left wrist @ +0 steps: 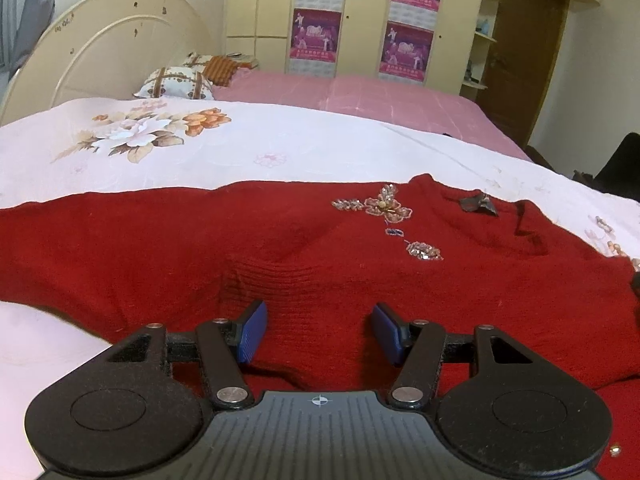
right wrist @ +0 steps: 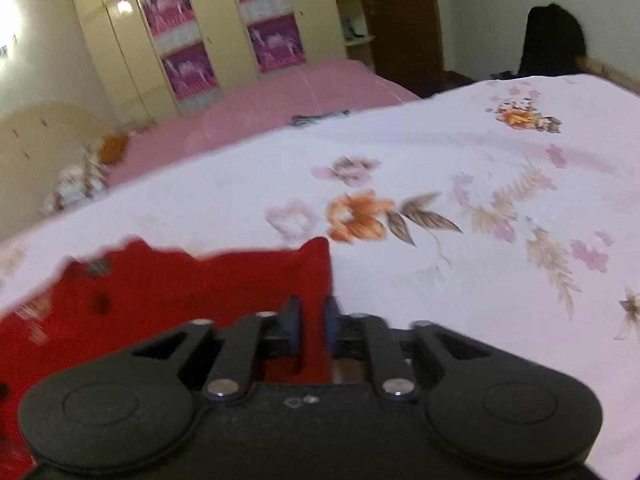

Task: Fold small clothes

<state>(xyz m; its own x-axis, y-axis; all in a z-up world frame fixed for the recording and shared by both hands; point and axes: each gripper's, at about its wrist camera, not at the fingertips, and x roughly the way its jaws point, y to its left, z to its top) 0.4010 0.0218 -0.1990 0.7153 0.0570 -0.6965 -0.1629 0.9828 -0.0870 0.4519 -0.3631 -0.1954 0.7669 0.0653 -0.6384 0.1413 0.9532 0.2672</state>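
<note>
A red sweater (left wrist: 280,248) lies spread flat on a white floral quilt (left wrist: 200,148) that covers the near part of a bed. The left wrist view shows most of the garment: beaded flower trim (left wrist: 386,208) on the chest and a dark tag (left wrist: 478,205) at the neckline (neither is legible in the other view, which is blurred). The right wrist view shows only a corner of the sweater (right wrist: 240,280), its straight edge ending against the quilt (right wrist: 440,220), and far more of the flower print to that side.

The left gripper (left wrist: 318,330) hangs over the sweater with its blue pads (left wrist: 252,332) well apart; red knit shows between them, but neither pad presses it, so it is released. The right gripper (right wrist: 313,326) sits at the sweater's edge with its jaws narrow and a strip of red cloth in the slot between them; the blur hides whether the pads actually bite, so I cannot tell if it grips.

Beyond the quilt lies a pink sheet (left wrist: 360,92), with pillows (left wrist: 176,84) by the cream headboard (left wrist: 112,48). A wardrobe (left wrist: 360,20) with purple posters (left wrist: 408,48) stands behind, and a brown door (left wrist: 520,52) beside it. Only the right view shows a dark shape (right wrist: 554,40) against the wall.
</note>
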